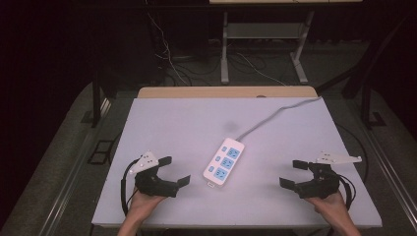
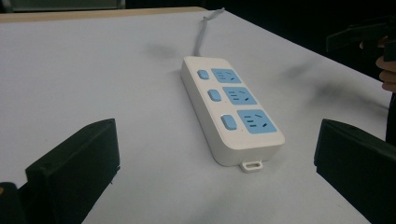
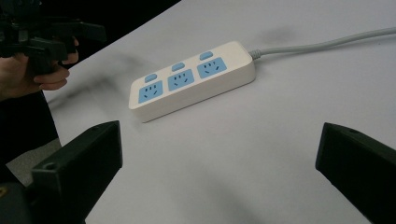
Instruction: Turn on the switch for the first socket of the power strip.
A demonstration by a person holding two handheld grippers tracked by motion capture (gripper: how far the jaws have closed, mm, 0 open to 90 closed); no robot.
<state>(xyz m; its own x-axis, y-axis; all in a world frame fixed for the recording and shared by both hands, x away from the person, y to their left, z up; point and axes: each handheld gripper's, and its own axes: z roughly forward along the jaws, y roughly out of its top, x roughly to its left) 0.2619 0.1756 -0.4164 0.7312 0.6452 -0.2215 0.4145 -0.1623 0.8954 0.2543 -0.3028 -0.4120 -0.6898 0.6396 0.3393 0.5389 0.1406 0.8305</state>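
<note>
Seemingly nothing is done yet: from the high view the power strip lies untouched mid-table, between the left gripper and right gripper, each well apart from it. In both gripper views the jaws stand wide apart, holding nothing, with the strip ahead.

Light is falling from above onto the desk, leaving its pale top glowing bright, faintly lilac, while the room around it is sinking into near black. The power strip is casting only a thin, soft shadow at its base. In both gripper views, smudgy grey shadows are lying across the desk, perhaps thrown by the claws. The near black jaws are looking slightly soft, and the high view is appearing somewhat grainy.
</note>
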